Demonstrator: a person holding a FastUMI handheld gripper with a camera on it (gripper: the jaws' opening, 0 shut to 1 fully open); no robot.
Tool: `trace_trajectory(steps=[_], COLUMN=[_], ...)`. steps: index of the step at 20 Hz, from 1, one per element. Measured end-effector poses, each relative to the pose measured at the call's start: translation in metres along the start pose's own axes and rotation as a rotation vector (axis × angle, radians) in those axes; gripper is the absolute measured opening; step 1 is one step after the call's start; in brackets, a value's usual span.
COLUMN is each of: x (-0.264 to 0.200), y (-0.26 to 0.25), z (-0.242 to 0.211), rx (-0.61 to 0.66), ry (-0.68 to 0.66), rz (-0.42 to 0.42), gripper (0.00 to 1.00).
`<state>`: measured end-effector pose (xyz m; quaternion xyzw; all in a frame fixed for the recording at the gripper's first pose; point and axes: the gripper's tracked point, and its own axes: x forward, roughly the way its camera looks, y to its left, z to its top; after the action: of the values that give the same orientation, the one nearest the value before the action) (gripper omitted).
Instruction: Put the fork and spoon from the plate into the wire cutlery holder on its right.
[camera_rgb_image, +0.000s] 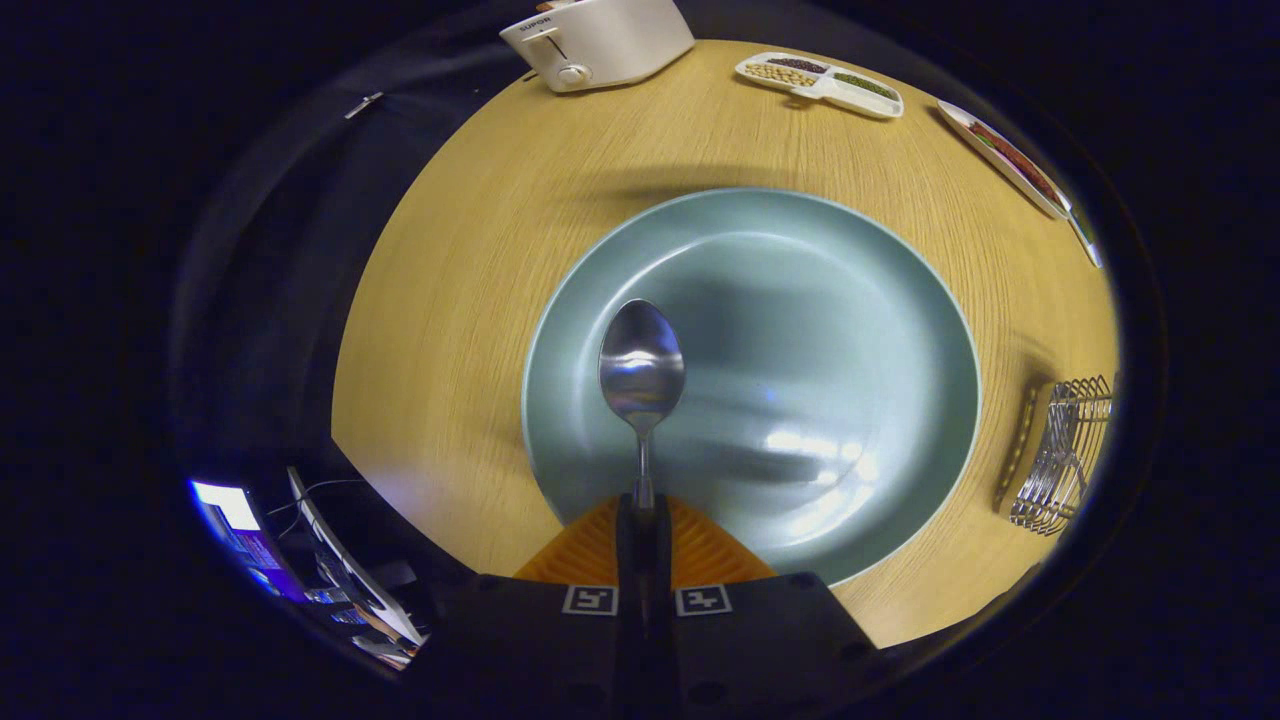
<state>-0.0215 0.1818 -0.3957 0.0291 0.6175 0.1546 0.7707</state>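
Gripper view looks down on a round wooden table (470, 300) with a pale grain, and dark cloth of the booth hangs behind its far edge. The gripper (642, 505) has its two fingers pressed together on the thin handle of the spoon (641, 365), so it holds the spoon firmly. The spoon points straight ahead from the fingers, its bowl facing up, and it hangs over the near left part of the plate (850, 300); its blurred shadow lies on the plate to the right of it. The plate is blue-green and wide, it sits in the middle of the table and reaches close to the near edge. The holder (1062, 455), made of wire with a wooden side, stands by the right edge of the table, apart from the plate, and a fork (1068, 462) is seen inside it, though small and not sharp. At the far edge stands a white toaster (598, 40). Near the far right edge lies a white divided dish (820, 84) with small foods, and further right a second tray (1010, 160) with red content. Beyond the near left edge some lit screens (240, 520) and cables appear.
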Motion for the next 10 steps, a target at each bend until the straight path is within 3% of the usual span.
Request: trace_trajectory(steps=[6,10], x=[-0.025,-0.066], y=[-0.009,-0.018], z=[0.019,0.015], rx=[0.032,0.028], ry=[-0.052,-0.071], rz=[0.023,0.054], gripper=[0.06,0.06])
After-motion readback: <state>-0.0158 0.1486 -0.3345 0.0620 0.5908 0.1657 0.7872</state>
